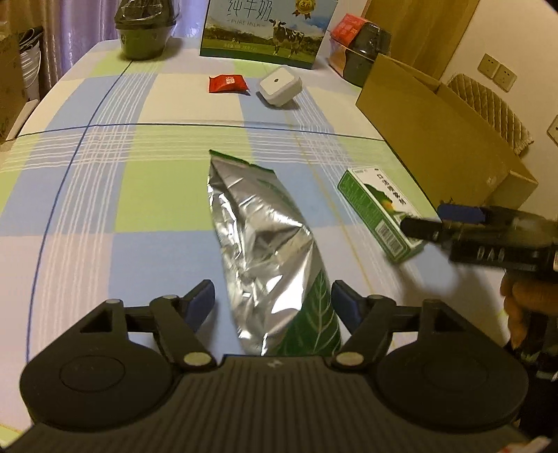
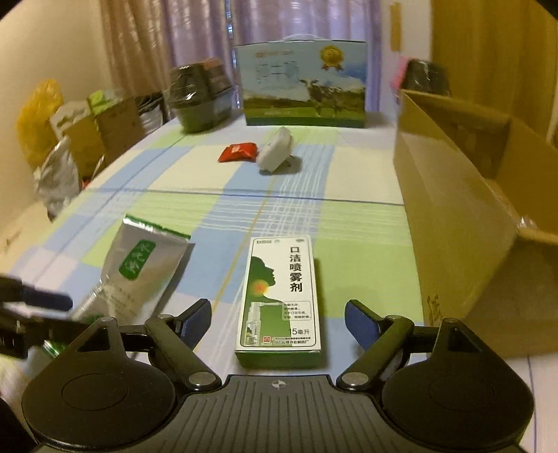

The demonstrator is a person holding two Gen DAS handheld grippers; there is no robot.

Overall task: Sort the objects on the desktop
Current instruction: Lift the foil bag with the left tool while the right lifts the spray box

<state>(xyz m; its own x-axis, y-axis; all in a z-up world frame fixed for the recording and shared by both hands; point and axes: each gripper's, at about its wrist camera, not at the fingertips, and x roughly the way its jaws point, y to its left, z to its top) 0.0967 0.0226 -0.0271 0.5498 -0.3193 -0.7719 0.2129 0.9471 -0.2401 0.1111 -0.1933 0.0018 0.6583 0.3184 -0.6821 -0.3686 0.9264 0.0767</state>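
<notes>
- Left gripper (image 1: 272, 302) low over the counter, jaws spread wide, blue pads either side of the crinkled silver foil pouch with green leaf print (image 1: 268, 251); neither pad touches it.
- That pouch lies flat on the counter, creased and shiny, its torn green-edged top pointing away.
- Right gripper (image 2: 278, 320), jaws equally wide apart, brackets the near end of the green-and-white cardboard spray box (image 2: 280, 296), gaps on both sides.
- The box is a crisp rectangular carton lying flat on its back, printed face up, just right of the pouch, not touching it.
- Underneath, the checked cloth of blue, green and white squares (image 1: 139, 195) covers the counter, smooth and matte.
- To the right, the open brown cardboard carton (image 2: 453, 216) stands near the spray box, its tall plain wall along the counter's edge.
- Farther out, a small red foil sachet (image 1: 228, 84) and a rounded white plastic square device (image 1: 279, 85) sit close together.
- At the back, a large milk carton printed with cows (image 1: 265, 31) stands upright; left of it, a dark bowl wrapped in film (image 1: 144, 31).
</notes>
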